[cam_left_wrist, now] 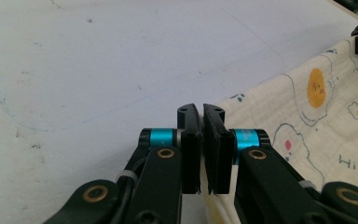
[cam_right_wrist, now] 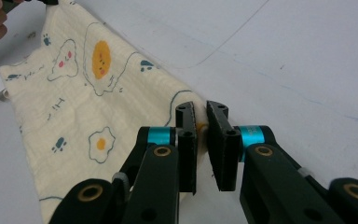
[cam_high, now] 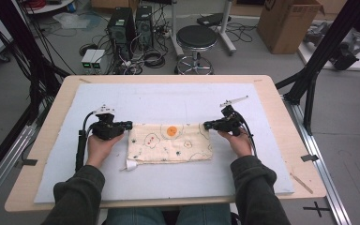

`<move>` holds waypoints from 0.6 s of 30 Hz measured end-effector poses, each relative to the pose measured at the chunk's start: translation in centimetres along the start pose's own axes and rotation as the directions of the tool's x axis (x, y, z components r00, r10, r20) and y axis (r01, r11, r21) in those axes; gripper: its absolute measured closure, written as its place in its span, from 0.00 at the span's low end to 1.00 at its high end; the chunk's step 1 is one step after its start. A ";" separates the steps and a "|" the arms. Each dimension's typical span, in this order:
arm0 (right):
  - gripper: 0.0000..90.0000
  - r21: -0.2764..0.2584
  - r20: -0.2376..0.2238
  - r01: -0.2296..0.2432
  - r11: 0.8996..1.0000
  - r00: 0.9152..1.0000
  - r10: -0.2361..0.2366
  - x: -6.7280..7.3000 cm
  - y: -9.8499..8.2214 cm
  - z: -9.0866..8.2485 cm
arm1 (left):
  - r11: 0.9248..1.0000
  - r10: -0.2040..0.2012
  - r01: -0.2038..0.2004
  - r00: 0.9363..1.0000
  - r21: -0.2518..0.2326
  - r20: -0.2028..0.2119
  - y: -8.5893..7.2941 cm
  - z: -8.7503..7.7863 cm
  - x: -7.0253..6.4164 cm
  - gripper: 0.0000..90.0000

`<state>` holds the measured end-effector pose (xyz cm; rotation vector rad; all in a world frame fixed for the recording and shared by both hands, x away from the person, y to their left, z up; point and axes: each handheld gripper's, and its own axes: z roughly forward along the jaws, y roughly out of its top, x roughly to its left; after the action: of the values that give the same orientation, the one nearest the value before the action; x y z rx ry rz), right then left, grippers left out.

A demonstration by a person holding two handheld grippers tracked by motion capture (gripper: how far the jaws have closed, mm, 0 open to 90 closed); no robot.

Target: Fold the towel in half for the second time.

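Cloth (cam_high: 170,142), one folded piece, lies mid-frame on the white surface (cam_high: 168,101), long axis running left to right between your hands. Your left gripper (cam_high: 128,124) pinches its upper left corner, your right gripper (cam_high: 207,125) its upper right corner; both are clamped on fabric, each equally near its own end.

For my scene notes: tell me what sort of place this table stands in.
Probably a lab or workshop rather than a home. Computer towers stand on the floor among loose cables, a cardboard box and a stool sit behind the table, and black metal frames flank it.
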<state>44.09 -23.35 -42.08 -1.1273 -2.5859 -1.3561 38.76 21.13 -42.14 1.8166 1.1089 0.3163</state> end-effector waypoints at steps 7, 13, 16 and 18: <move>0.92 -0.023 -0.006 0.012 1.000 1.000 -0.013 0.8 0.0 -0.6 | 1.000 0.009 -0.009 1.000 -0.008 0.009 -0.1 -0.7 -0.2 0.95; 0.92 -0.036 -0.008 0.016 0.999 1.000 -0.016 0.9 -0.7 -0.9 | 1.000 0.025 -0.025 0.999 -0.014 0.020 -0.2 -1.0 -0.9 0.95; 0.92 -0.037 -0.012 0.009 0.999 1.000 -0.009 1.0 -0.9 -1.0 | 0.999 0.034 -0.034 0.999 -0.014 0.026 -0.2 -1.2 -1.0 0.95; 0.92 -0.041 -0.012 0.015 0.999 1.000 -0.015 1.0 -0.9 -1.1 | 0.999 0.038 -0.037 0.999 -0.014 0.025 -0.2 -1.2 -1.1 0.95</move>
<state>42.44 -23.89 -41.67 -1.1030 -2.5750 -1.4204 37.29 21.03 -41.38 1.8260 1.0540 0.3215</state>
